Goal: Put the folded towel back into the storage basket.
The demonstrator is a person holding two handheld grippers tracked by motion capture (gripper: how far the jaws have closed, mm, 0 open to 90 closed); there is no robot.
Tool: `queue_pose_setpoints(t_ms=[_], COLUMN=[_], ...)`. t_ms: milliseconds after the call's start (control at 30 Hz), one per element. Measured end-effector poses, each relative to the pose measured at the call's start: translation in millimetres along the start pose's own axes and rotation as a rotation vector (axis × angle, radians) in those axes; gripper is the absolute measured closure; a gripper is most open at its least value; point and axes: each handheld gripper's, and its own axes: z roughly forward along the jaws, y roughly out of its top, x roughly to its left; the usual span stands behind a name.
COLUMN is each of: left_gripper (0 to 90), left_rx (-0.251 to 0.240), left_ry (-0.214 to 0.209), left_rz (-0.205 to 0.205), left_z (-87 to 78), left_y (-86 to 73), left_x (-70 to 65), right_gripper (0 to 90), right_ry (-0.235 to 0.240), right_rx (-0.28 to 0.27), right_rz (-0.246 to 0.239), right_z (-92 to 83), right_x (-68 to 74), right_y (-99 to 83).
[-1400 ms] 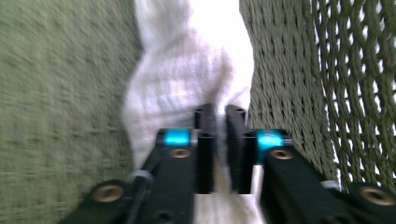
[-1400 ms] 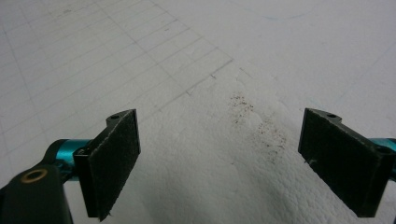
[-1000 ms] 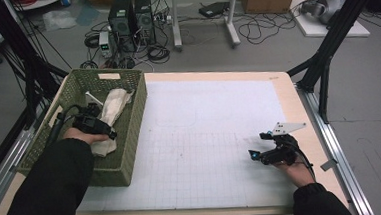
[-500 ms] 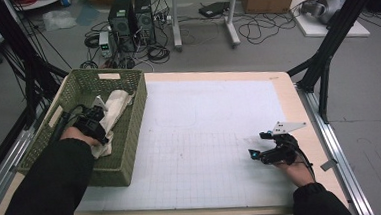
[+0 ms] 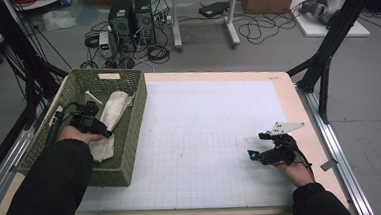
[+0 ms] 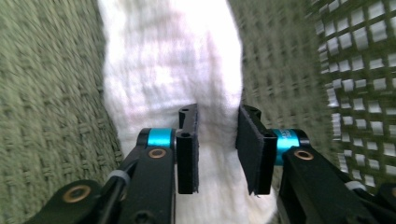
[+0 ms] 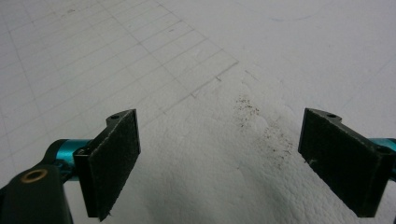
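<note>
**Left gripper over the cloth in the basket, right gripper idle on the mat**

High view shows a white cloth (image 5: 110, 120) lying lengthwise inside a green woven basket (image 5: 133, 108) at the table's left side. The left gripper (image 5: 100, 130) sits down in the basket over the cloth's near half, with the person's left hand (image 5: 75, 134) behind it. In the left gripper view the jaws stand narrowly apart with the cloth (image 6: 173, 79) between and beneath them; whether the pads (image 6: 187, 149) already press a fold is hard to tell through the blur, though a gap between them is plain.

Basket walls rise close on both sides of that gripper, and the right-hand wall (image 6: 355, 74) shows its open weave just beside the jaw. A small white object (image 5: 91, 97) lies near the cloth's far end, too small to make out.

The right gripper (image 5: 254, 155) rests near the table's right front, well apart from the basket, its jaws spread wide and holding nothing. Beneath them, the right gripper view shows the white gridded mat (image 7: 154, 60) with a patch of dark specks (image 7: 261, 126).

Between basket and right gripper the mat (image 5: 204, 121) lies bare. The wooden table edge (image 5: 293, 96) frames it on the right, with a metal rail (image 5: 330, 134) just beyond. Computers (image 5: 130, 18) and cables sit on the floor behind the table.
</note>
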Motion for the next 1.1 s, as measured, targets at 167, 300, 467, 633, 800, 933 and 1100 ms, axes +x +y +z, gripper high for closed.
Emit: queue_pose_setpoints(t_ms=[167,300,467,633,800,933,1100], left_gripper=[74.7,79.6,81.1,74.8,68.9,68.5,62.4], left_rx=[0.012,-0.068,-0.184,-0.17,-0.111,-0.157,-0.082], left_ry=[-0.047,-0.073,-0.049,-0.066,-0.049,-0.032,-0.01], left_rz=[0.016,0.001,-0.049,-0.074,-0.017,0.006,0.046], left_z=[10.0,-6.2,-10.8,5.2,16.0,1.9,-18.7], left_y=[0.4,3.5,7.3,8.6,6.9,7.4,3.2], left_x=[-4.4,-1.7,3.1,6.0,2.0,2.1,-1.1], right_gripper=[12.0,12.0,12.0,12.1,12.0,12.0,12.1], right_ry=[0.001,0.005,0.006,0.006,0.011,0.01,0.009], right_rx=[-0.005,-0.004,-0.002,-0.001,0.001,-0.002,-0.004], right_rz=[-0.003,0.0,-0.007,-0.005,-0.012,-0.012,-0.013], right_z=[0.3,0.8,1.5,1.1,2.2,1.8,1.1], right_x=[0.1,-0.4,1.2,0.8,1.9,1.7,1.3], right_y=[0.4,0.1,0.7,0.8,0.9,0.9,1.0])
